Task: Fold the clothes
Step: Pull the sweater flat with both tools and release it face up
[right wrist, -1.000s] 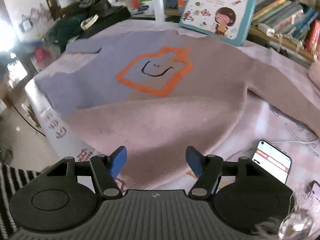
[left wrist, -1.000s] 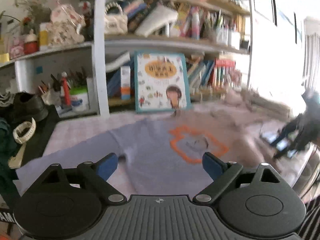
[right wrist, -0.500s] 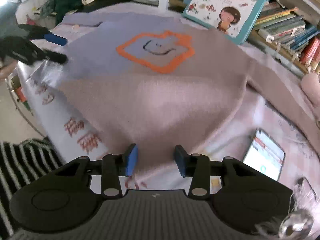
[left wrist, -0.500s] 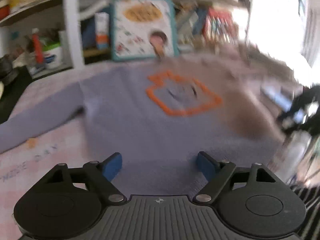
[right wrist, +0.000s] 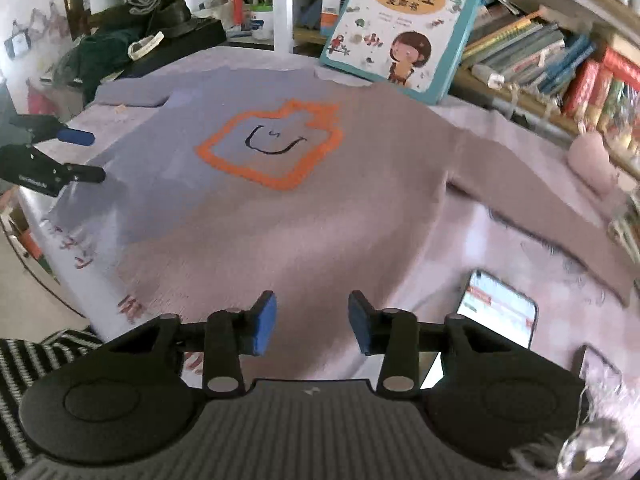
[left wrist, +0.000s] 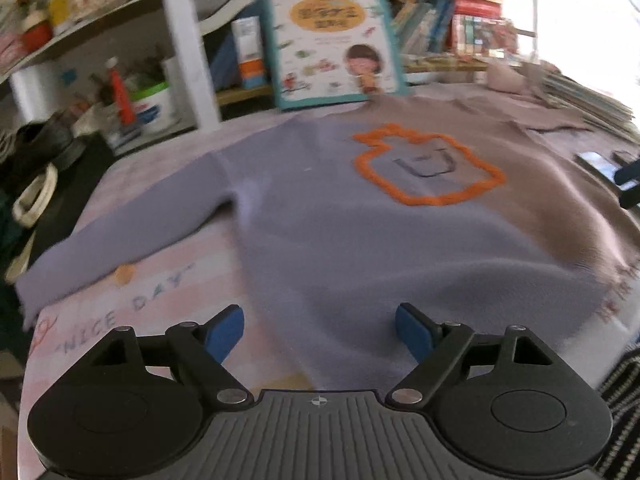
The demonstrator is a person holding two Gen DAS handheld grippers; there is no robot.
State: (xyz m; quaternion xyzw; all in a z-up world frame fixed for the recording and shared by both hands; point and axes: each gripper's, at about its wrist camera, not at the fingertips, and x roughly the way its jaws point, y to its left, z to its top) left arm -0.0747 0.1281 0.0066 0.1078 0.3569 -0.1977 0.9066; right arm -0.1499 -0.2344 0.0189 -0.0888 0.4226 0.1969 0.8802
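Observation:
A two-tone sweater (left wrist: 360,240), lavender on one half and dusty pink on the other, lies flat on the table with an orange outlined motif (right wrist: 276,144) on its chest. Both sleeves are spread out to the sides. My left gripper (left wrist: 318,330) is open just above the lavender hem, and it shows at the left of the right wrist view as the left gripper (right wrist: 91,156). My right gripper (right wrist: 312,320) hangs open over the pink hem with fabric showing between its fingers. At the far right edge of the left wrist view the right gripper (left wrist: 628,186) shows again.
A pink tablecloth (left wrist: 132,312) printed "NICE DAY" covers the table. A phone (right wrist: 496,312) lies beside the pink hem. A picture book (right wrist: 400,28) leans on crowded shelves behind the collar. Dark clothes and bags (right wrist: 120,48) pile at the far left. Striped clothing (right wrist: 24,360) is by the front edge.
The left gripper has dropped and come in close to the lavender hem. The right gripper has moved over the pink hem and its fingers have narrowed.

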